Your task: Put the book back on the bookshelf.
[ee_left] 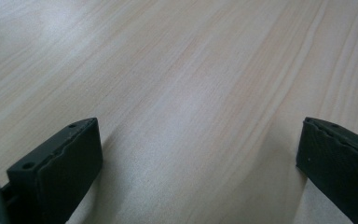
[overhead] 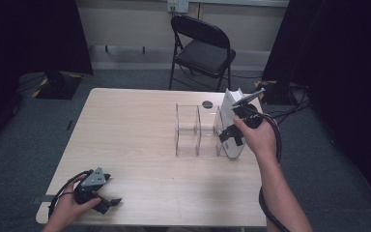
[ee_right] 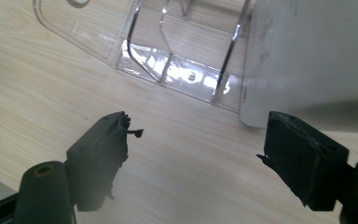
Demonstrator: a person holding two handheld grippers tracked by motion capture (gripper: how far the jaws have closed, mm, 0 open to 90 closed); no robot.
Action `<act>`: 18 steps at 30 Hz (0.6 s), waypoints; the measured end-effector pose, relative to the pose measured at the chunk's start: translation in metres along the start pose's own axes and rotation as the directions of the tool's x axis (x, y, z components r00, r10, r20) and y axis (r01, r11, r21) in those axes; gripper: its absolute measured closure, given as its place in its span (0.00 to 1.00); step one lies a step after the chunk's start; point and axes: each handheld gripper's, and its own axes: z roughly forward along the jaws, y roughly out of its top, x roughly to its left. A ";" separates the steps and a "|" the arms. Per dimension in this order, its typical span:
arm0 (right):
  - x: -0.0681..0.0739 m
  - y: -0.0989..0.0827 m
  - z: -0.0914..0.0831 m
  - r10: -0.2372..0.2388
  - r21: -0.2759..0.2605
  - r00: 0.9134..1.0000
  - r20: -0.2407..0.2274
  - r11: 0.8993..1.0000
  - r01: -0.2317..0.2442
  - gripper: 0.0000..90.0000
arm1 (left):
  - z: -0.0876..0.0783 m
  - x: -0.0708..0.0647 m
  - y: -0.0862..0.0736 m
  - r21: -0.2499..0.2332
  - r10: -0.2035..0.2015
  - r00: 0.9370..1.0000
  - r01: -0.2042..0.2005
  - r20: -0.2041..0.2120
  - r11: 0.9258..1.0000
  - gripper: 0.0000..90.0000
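Observation:
A clear acrylic organizer (overhead: 195,130) with several upright dividers stands right of the table's middle. A white flat object (overhead: 232,104) stands upright at its right end. My right gripper (overhead: 231,137) is held at the front of that white object. In the right gripper view the right gripper (ee_right: 200,128) is open with only bare wood between its jaws; the white object (ee_right: 307,56) rises just beyond the right jaw and the organizer (ee_right: 177,70) lies ahead. My left gripper (overhead: 107,202) rests near the table's front left corner. In its own view the left gripper (ee_left: 198,135) is open over bare tabletop.
The light wood table (overhead: 135,125) sits on grey carpet. A black folding chair (overhead: 203,46) stands behind the far edge. A small dark round spot (overhead: 207,104) lies behind the organizer. Black curtains hang at both sides, and cables lie on the floor at the right.

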 end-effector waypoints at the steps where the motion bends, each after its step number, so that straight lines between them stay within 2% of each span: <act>1: 0.000 0.000 0.000 0.000 0.000 1.000 0.000 1.000 0.000 0.23 | 0.000 0.000 0.000 0.000 0.000 1.000 0.000 0.000 1.000 0.00; 11: 0.007 -0.003 0.007 -0.037 0.000 0.999 -0.026 0.999 0.037 0.23 | 0.000 0.000 0.000 0.002 -0.002 1.000 0.002 0.000 1.000 0.00; 18: 0.013 -0.006 0.011 -0.080 -0.020 0.996 -0.049 0.997 0.079 0.23 | 0.000 0.000 0.000 0.002 -0.002 1.000 0.002 0.000 1.000 0.00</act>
